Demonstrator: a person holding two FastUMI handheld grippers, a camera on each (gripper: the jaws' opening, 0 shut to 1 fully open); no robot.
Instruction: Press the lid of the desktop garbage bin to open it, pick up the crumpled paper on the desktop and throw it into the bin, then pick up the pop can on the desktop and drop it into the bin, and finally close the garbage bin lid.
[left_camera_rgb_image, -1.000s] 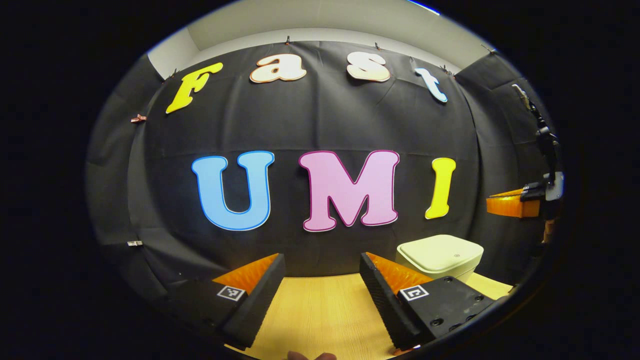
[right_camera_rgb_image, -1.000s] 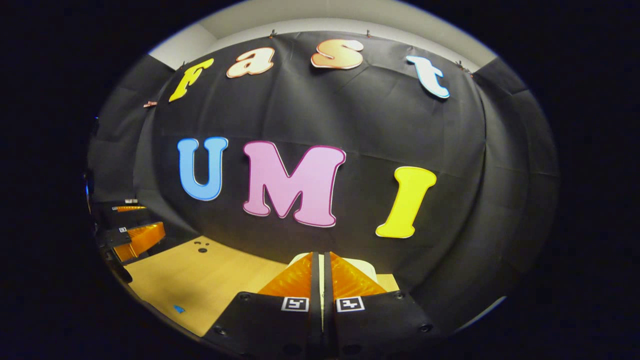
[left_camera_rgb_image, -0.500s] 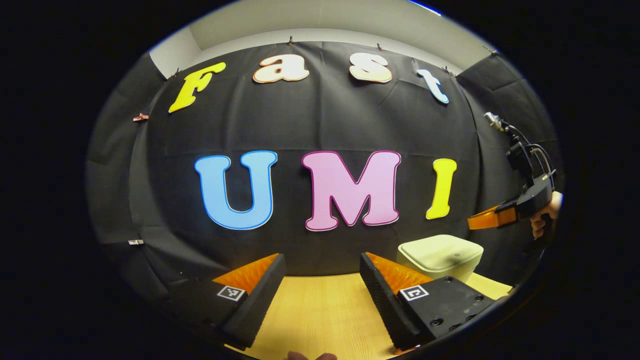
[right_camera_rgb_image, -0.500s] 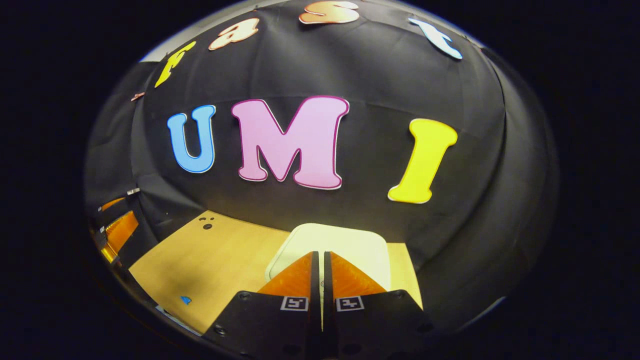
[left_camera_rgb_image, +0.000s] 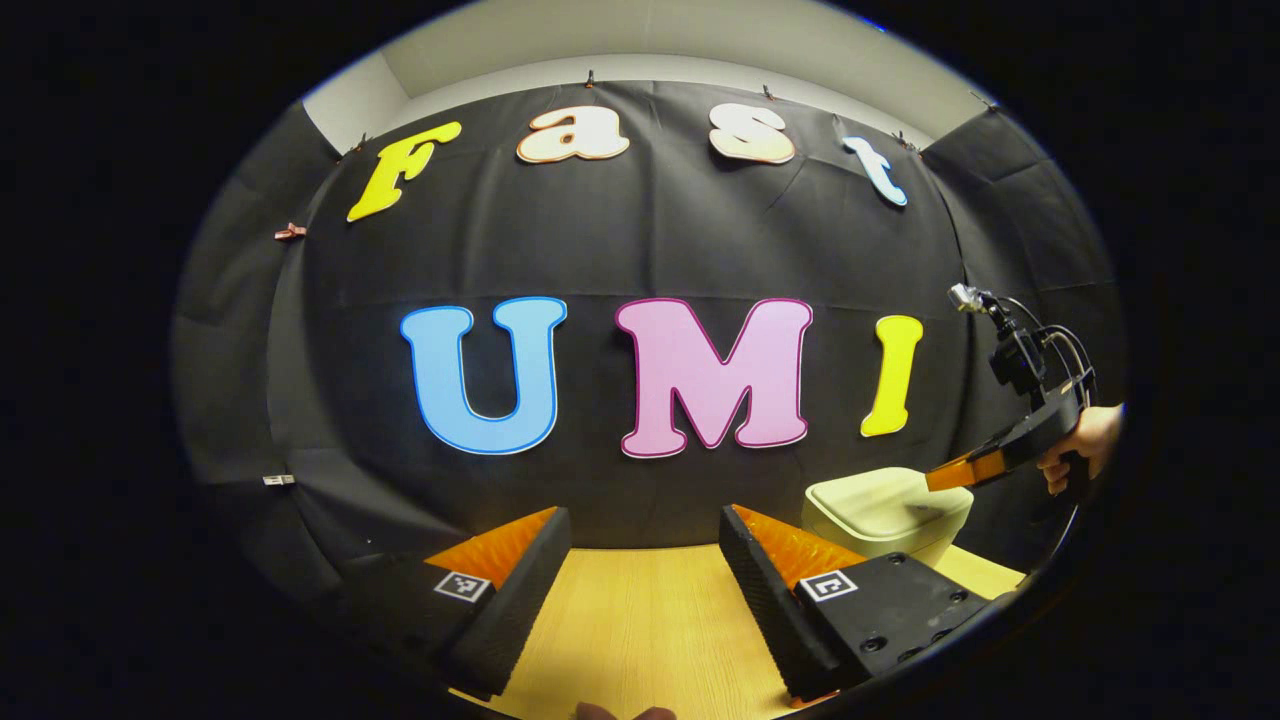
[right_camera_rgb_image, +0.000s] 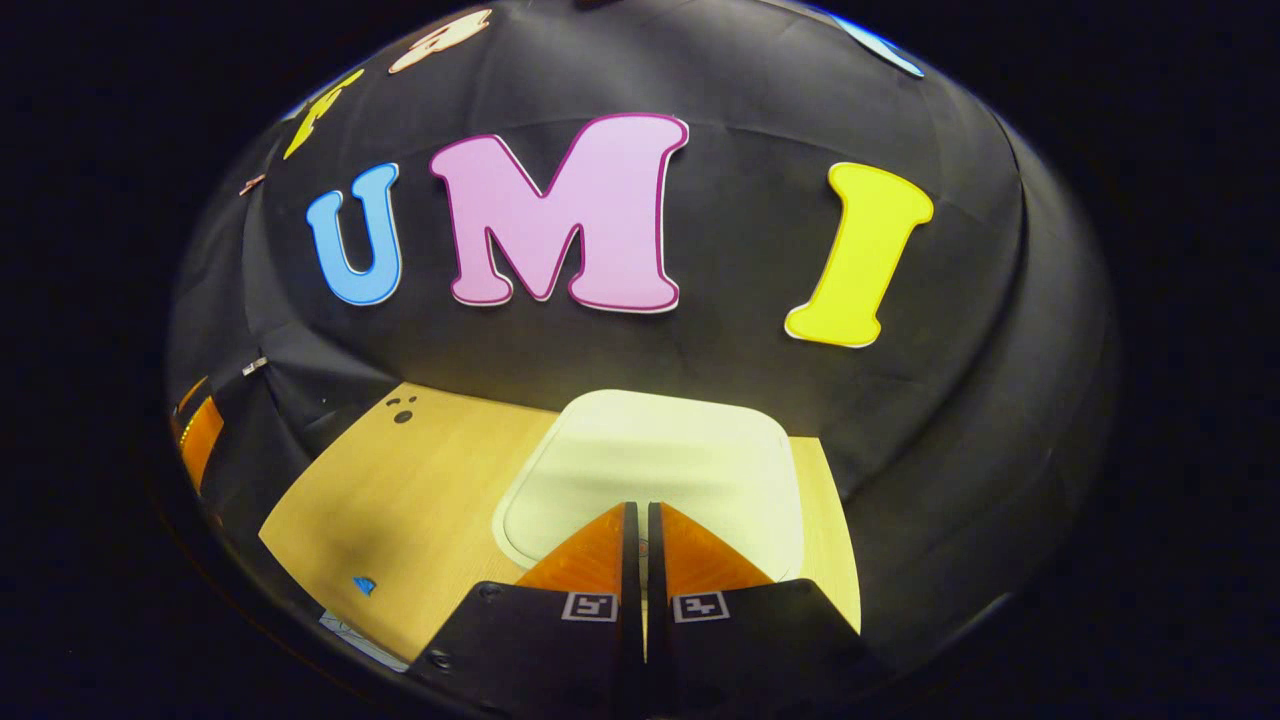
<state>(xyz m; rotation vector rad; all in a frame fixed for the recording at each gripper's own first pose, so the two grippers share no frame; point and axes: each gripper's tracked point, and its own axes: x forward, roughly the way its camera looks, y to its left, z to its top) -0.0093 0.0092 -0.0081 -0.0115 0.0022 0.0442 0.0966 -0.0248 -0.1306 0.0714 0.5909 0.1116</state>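
Observation:
The cream garbage bin (left_camera_rgb_image: 885, 510) stands at the back right of the wooden table, its lid (right_camera_rgb_image: 650, 465) down. My right gripper (right_camera_rgb_image: 640, 508) is shut with nothing in it and tilts down over the near edge of the lid. In the left gripper view the right gripper (left_camera_rgb_image: 935, 482), held by a hand (left_camera_rgb_image: 1085, 440), has its tip just above the lid. My left gripper (left_camera_rgb_image: 645, 525) stands open over the table, left of the bin, with nothing between its fingers.
The wooden table (left_camera_rgb_image: 640, 620) runs back to the black cloth wall. A small blue mark (right_camera_rgb_image: 365, 585) lies near its front edge, and small dark holes (right_camera_rgb_image: 402, 412) sit at the back left. The left gripper's fingers (right_camera_rgb_image: 195, 440) show at the far left of the right gripper view.
My right gripper has come down and forward towards the bin lid, tilting nose-down; the lid looks larger in its view. The left gripper has barely moved.

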